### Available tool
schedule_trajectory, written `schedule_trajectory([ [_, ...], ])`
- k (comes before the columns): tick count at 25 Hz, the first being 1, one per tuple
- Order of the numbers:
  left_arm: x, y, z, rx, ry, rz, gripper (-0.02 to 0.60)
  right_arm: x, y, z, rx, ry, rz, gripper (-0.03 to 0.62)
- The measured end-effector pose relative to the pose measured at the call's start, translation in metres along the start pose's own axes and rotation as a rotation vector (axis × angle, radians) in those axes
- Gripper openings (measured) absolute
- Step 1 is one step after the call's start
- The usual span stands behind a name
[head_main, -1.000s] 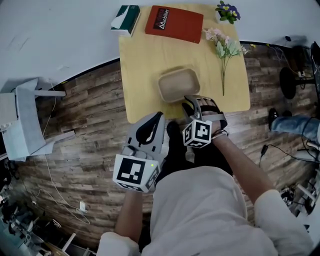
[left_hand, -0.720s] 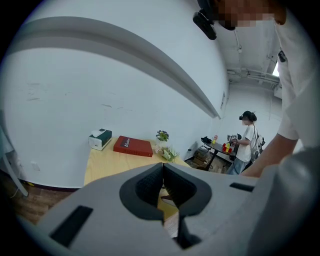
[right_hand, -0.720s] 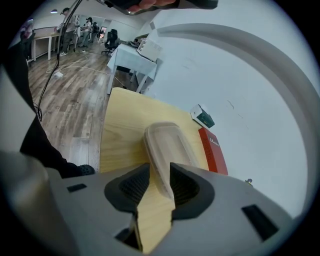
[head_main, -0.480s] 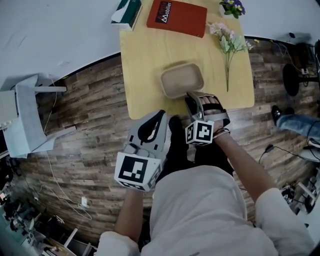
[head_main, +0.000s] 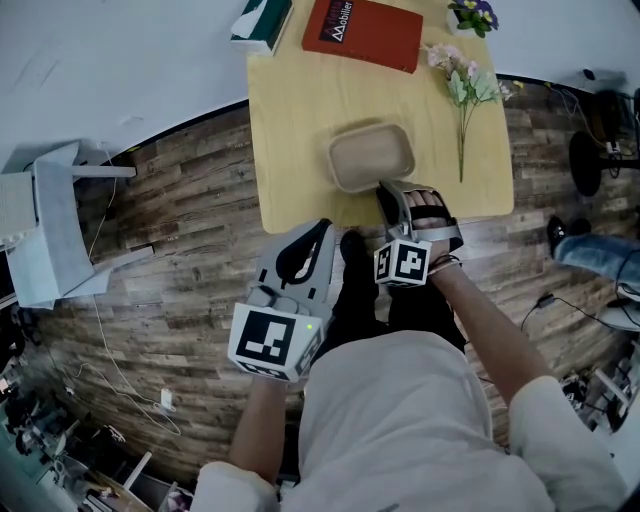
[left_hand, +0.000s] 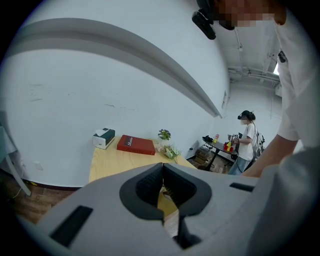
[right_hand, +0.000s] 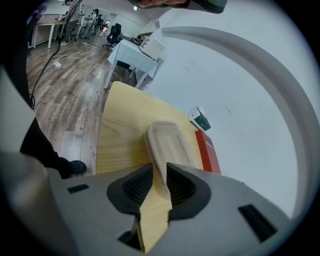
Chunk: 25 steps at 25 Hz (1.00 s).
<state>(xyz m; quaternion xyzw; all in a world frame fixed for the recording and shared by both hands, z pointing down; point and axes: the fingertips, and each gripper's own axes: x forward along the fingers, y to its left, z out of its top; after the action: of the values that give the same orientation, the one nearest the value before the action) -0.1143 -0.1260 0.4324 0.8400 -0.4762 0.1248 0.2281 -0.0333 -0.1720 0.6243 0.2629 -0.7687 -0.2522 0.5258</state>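
Close to the body the left gripper (head_main: 318, 230) hangs closed and empty, while the right gripper (head_main: 387, 192) pinches the near rim of the beige tray (head_main: 372, 157) at the front of the table (head_main: 300, 120), a thin hold probably best kept level and firm.

One table (head_main: 300, 120), one tray (head_main: 372, 157), one book (head_main: 362, 33), one tissue box (head_main: 262, 22), one flower sprig (head_main: 463, 95); far right, possibly one potted plant (head_main: 471, 15).
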Motion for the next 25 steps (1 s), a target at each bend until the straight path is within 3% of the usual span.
schedule_trajectory([
  [25,-0.007,0.010,0.005,-0.003,-0.034,0.003,0.003,-0.009,-0.011,0.013,-0.008,-0.010,-0.018,0.054],
])
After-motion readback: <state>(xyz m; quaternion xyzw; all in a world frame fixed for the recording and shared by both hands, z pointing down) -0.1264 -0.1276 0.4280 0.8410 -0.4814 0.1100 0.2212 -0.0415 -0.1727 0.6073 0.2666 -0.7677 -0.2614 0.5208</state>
